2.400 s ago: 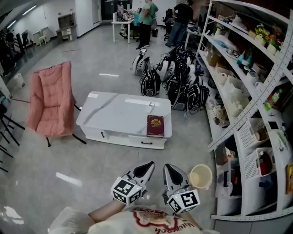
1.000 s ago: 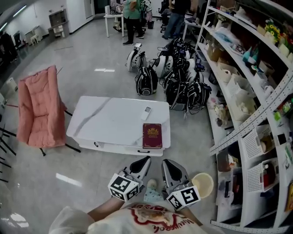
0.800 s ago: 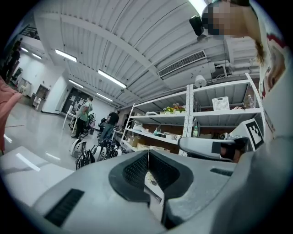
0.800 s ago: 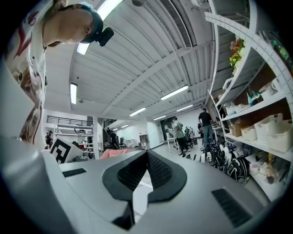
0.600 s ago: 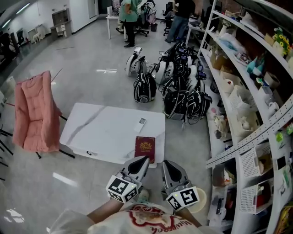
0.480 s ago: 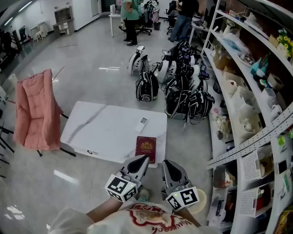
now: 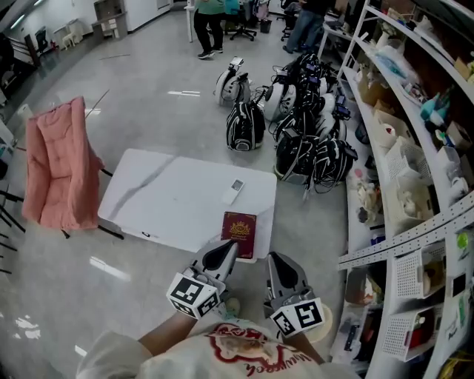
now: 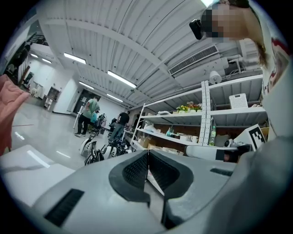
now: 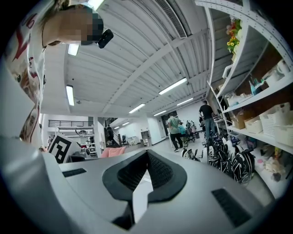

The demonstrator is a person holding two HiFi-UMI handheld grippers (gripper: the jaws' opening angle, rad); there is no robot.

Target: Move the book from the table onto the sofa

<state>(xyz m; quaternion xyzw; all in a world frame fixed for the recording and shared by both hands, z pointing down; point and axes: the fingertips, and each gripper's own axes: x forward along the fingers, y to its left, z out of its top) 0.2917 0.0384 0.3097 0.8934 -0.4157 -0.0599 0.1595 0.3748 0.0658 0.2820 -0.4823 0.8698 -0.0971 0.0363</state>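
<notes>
On white table (image 7: 170,200), maroon book (image 7: 239,233) (gold emblem, title unreadable)

No legible text (shirt print (image 7: 248,354) blurred).

Head view looks steeply down from above, white table (image 7: 170,200) mid-frame, left gripper (image 7: 228,248) and right gripper (image 7: 274,260) low and near. Each gripper view sits tight behind its own jaws, facing level across the room. All three share two things: right-side shelves (image 7: 415,118) and far-end people (image 7: 209,22).
</notes>
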